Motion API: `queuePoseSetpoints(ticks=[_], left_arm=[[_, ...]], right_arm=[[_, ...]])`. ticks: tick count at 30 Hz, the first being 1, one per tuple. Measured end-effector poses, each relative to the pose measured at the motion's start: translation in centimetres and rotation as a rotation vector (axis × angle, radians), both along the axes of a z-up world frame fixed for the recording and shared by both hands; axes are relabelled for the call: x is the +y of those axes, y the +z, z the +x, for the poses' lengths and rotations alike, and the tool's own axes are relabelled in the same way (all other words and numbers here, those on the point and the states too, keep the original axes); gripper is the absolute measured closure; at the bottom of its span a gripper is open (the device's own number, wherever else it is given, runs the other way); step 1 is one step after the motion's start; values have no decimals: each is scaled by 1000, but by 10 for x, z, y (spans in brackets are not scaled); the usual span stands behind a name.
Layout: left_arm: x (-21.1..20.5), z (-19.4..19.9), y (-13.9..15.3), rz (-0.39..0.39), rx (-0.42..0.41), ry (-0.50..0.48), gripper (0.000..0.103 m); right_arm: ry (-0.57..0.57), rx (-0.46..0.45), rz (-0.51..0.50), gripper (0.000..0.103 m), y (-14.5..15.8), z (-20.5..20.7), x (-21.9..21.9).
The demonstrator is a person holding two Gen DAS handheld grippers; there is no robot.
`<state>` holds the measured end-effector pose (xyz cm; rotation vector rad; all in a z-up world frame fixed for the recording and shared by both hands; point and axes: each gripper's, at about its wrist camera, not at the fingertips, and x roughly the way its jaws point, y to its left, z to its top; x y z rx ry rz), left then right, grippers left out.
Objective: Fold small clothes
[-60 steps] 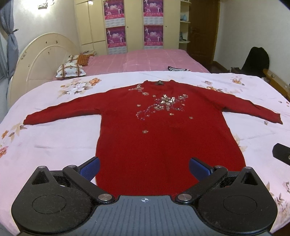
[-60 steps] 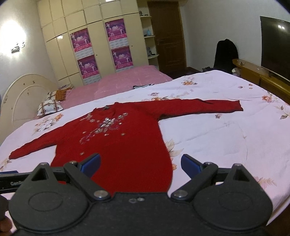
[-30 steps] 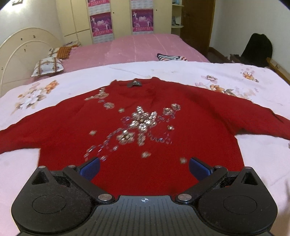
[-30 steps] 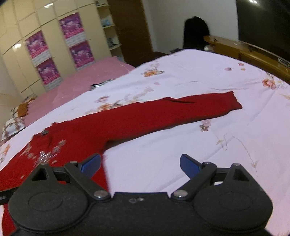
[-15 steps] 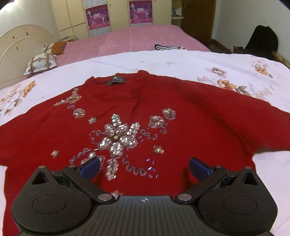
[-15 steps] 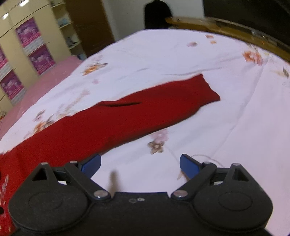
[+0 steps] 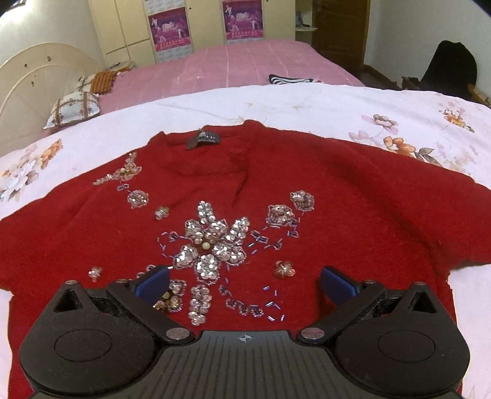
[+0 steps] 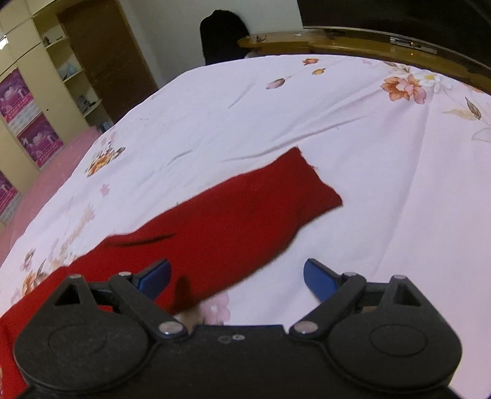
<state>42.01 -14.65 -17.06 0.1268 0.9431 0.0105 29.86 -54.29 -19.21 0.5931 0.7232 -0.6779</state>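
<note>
A red sweater (image 7: 353, 208) with a sequin flower (image 7: 211, 242) lies flat, front up, on a white floral bedspread (image 7: 307, 101). Its collar with a dark label (image 7: 202, 139) points away from me. My left gripper (image 7: 244, 284) is open and empty, low over the chest of the sweater. In the right wrist view the sweater's right sleeve (image 8: 245, 214) lies stretched out, its cuff (image 8: 319, 181) at the far end. My right gripper (image 8: 236, 276) is open and empty just above the sleeve, short of the cuff.
A pink bed (image 7: 245, 61) with pillows (image 7: 73, 107) and a striped item (image 7: 291, 79) lies beyond. Cupboards with posters (image 7: 172, 27) line the far wall. A wooden rail (image 8: 368, 36) and a dark bag (image 8: 224, 33) stand past the bedspread's right side.
Both grippers have moved forward and down. The left went from the hem up over the chest. The right swung out along the right sleeve toward the cuff. Both stayed open.
</note>
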Motion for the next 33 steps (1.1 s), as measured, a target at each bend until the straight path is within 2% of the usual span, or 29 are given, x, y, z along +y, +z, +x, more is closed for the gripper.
queuePoseSetpoints(ticks=[4,8,13,15,16,17,18,19,20,22,25,27,28,29,30,33], left_arm=[[2,2,1,-7,1,5,0],[0,2,-2,2,5,2,0],[3,4,-5,-2,9,11,0],[4,5,-6,-7,8,20,0],[5,6,-6,-9,9,23,0],[5,6,-6,-12,11,23,0],[6,6,-7,-13,13,22,0],[6,6,-7,-12,13,21,0],[7,6,-7,-10,12,22,0],[8,7,-7,-10,14,22,0],[12,7,-7,-12,14,29,0],[16,7,-6,-12,10,34,0],[18,7,-6,-13,9,36,0],[21,7,-5,-16,7,38,0],[24,7,-4,-18,4,41,0],[34,6,-1,-34,-1,56,0]], right_arm=[[2,-19,13,11,0,-15,-5],[-27,-58,23,11,0,-7,-17],[-11,-52,-15,13,-4,3,-19],[-18,-59,-24,28,-3,3,-21],[-25,-55,-29,70,-3,4,-23],[-25,-55,-21,91,-2,0,-26],[-28,-60,11,91,-4,-2,-31],[-32,-67,21,85,-5,-4,-33],[-27,-70,22,74,-4,-5,-33],[-7,-94,48,60,-4,-5,-33],[-13,-100,50,59,-4,2,-33],[-22,-98,36,62,-4,7,-32],[-20,-94,24,71,-5,11,-31],[-15,-93,17,89,-5,14,-30],[-8,-95,23,95,-5,17,-31],[2,-110,2,95,-2,18,-26]])
